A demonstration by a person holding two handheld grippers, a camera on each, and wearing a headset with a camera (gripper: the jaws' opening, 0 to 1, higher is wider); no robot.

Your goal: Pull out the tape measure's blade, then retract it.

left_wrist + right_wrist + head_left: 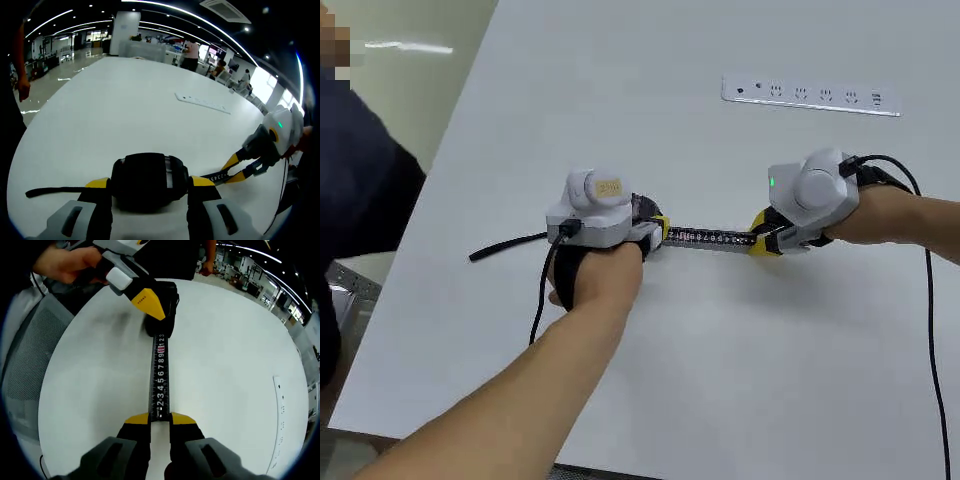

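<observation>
A black tape measure case [149, 181] sits clamped between the yellow-tipped jaws of my left gripper [149, 184], low on the white table. In the head view the left gripper [650, 232] is at centre-left. The black blade [710, 238] with white numbers runs from the case to my right gripper [766, 240], which is shut on the blade's end. In the right gripper view the blade [160, 377] stretches straight from my right gripper [160, 418] up to the case [161, 310]. A black wrist strap [505, 246] trails left from the case.
A white power strip [810, 96] lies at the far right of the white table [720, 370]. A person in dark clothes [355, 190] stands at the table's left edge. Black cables [932, 330] hang from both grippers. Other people stand far off in the room.
</observation>
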